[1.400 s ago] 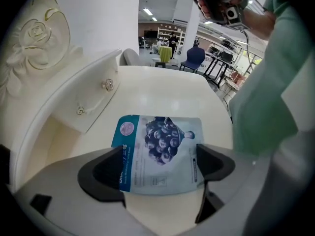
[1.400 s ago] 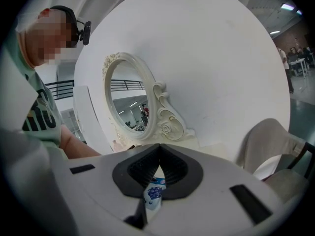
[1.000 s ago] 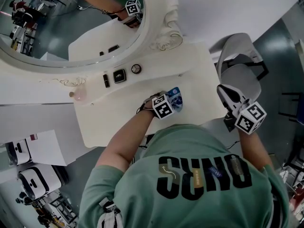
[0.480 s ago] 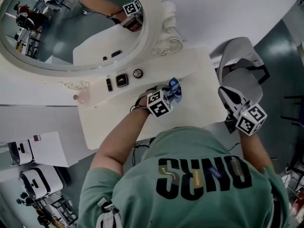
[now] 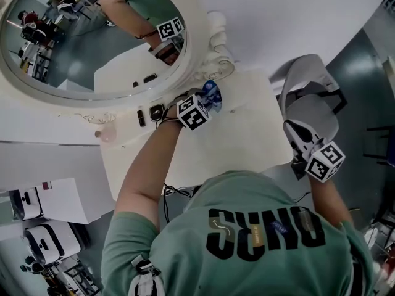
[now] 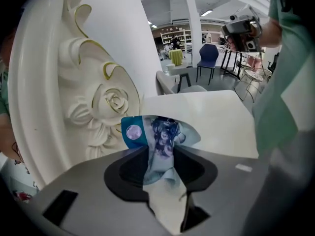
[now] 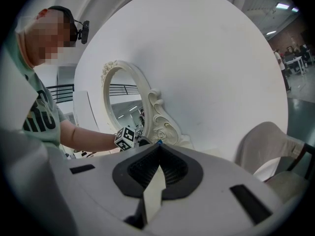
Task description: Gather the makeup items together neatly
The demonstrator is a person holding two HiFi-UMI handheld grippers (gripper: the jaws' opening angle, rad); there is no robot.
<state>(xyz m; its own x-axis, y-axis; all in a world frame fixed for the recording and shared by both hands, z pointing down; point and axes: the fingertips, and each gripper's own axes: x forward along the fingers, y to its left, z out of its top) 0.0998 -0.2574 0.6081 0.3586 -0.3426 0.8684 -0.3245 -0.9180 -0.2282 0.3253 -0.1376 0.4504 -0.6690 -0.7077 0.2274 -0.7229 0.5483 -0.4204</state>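
Note:
A blue printed sachet [image 6: 157, 134] sticks up between the jaws of my left gripper [image 6: 160, 151], which pinch its lower part while they are opening slightly. In the head view that gripper [image 5: 207, 101] holds the sachet [image 5: 212, 94] at the back of the white vanity table [image 5: 247, 134], by the mirror's carved frame. Just left of it lie a square black compact [image 5: 156, 111], a small black stick [image 5: 141, 117] and a pink bottle [image 5: 106, 132]. My right gripper [image 5: 290, 123] hangs off the table's right edge, shut [image 7: 158, 145] and empty.
An oval mirror [image 5: 92, 36] with a carved rose frame [image 6: 106, 102] rises behind the table. A grey chair [image 5: 308, 85] stands at the right, near my right gripper. White headsets [image 5: 49, 233] lie on the floor at lower left.
My left gripper has carried the sachet from the table's middle back and left to the mirror frame, close to the black compact. The right gripper has stayed in place.

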